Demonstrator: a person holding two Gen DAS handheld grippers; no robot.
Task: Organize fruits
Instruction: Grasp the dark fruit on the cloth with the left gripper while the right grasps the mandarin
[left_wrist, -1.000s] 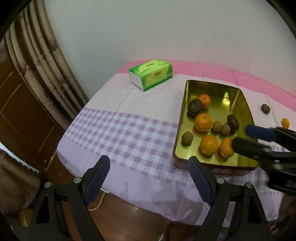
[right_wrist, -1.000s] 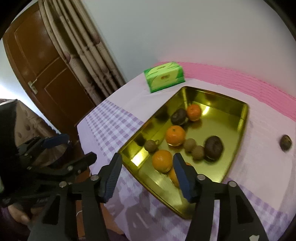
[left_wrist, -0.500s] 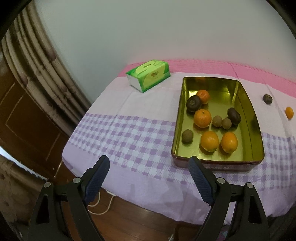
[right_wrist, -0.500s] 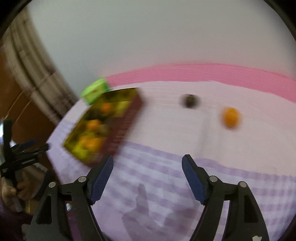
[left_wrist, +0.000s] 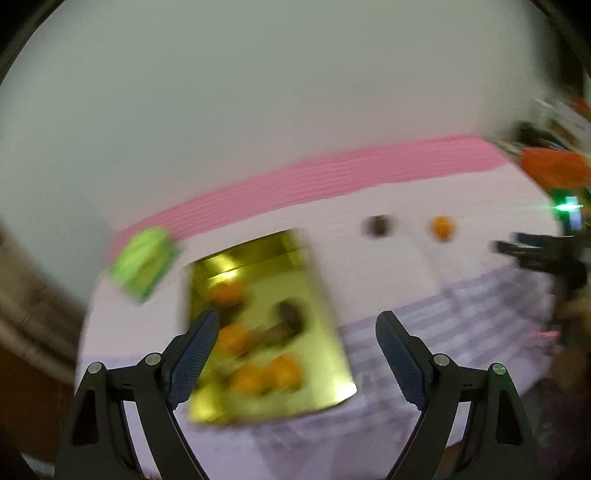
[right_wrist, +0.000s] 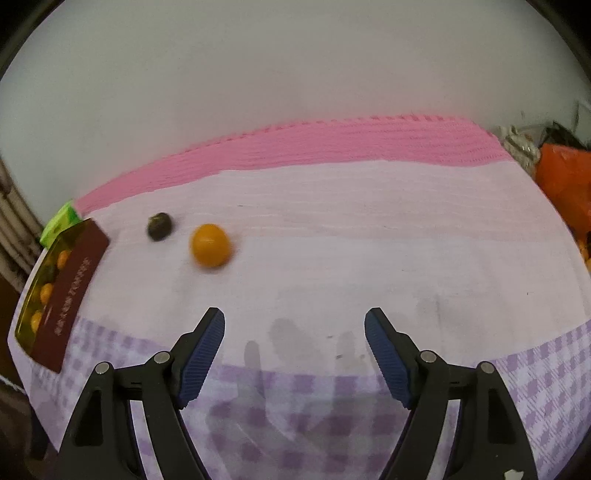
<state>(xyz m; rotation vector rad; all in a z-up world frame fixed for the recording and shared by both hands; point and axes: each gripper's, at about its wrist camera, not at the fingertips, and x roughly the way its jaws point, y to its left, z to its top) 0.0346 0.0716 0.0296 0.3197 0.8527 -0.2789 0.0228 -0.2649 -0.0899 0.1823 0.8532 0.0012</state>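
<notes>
A gold metal tray (left_wrist: 317, 295) holds several oranges and dark fruits; it also shows at the left edge of the right wrist view (right_wrist: 74, 280). A loose orange (right_wrist: 209, 244) and a dark round fruit (right_wrist: 159, 226) lie on the white cloth to the tray's right, also blurred in the left wrist view, orange (left_wrist: 441, 226) and dark fruit (left_wrist: 377, 225). My left gripper (left_wrist: 293, 354) is open and empty, above the tray's near end. My right gripper (right_wrist: 294, 354) is open and empty, nearer than the loose orange and to its right.
A green tissue box (left_wrist: 143, 260) sits behind the tray at the left. The tablecloth (right_wrist: 369, 229) has a pink far band and purple checks near me. Orange bags and clutter (right_wrist: 565, 184) sit beyond the table's right end. The wall stands right behind.
Both grippers swung to the right. The right wrist view went from the tray to the loose orange and dark fruit. The left wrist view now blurs and faces the tray and loose fruits.
</notes>
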